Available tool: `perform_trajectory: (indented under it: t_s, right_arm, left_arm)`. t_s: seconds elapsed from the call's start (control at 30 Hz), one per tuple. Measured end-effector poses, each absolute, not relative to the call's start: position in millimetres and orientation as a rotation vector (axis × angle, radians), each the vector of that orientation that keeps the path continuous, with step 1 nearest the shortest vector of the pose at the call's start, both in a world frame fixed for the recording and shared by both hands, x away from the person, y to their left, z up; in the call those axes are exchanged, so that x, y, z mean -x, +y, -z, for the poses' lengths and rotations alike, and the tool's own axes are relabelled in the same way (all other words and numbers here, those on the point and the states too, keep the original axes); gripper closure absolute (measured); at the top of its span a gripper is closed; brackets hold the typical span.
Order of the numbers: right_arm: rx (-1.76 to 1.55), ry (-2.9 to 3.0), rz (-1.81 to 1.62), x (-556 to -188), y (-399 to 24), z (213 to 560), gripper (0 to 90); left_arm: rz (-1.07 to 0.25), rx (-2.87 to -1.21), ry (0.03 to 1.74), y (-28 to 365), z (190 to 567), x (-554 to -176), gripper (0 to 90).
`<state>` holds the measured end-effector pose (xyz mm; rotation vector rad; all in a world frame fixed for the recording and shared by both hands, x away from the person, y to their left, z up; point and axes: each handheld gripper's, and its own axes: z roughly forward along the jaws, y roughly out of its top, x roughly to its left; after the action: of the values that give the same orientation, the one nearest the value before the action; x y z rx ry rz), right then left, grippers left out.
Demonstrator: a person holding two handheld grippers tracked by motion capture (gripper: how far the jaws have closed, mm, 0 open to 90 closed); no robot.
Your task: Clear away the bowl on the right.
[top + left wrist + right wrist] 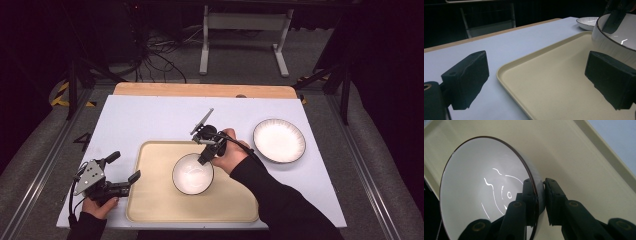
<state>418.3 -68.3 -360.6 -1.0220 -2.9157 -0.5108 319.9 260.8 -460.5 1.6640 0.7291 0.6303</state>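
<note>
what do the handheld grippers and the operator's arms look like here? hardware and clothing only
Both grippers are black with two blocky, rectangular jaws. The left gripper carries a grey three-cornered plate with small holes on top; the right gripper has a similar grey plate seen edge-on. A thin black cable trails from each. Screw heads show on the right jaws' linkages. The person wears long dark sleeves.

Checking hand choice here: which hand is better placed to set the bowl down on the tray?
Right. Its tongs already pinch the bowl's rim over the tray; the left tongs stand open beside the tray.
</note>
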Motion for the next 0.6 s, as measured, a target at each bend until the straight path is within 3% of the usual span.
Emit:
perform_trajectory:
  t_s: [0.6]
  right_arm:
    - [1.021, -2.895, 0.453, -420, -65, 378, 78.2]
  left_arm:
    - [-0.63, -1.663, 0.727, 261, 461, -320, 6.0]
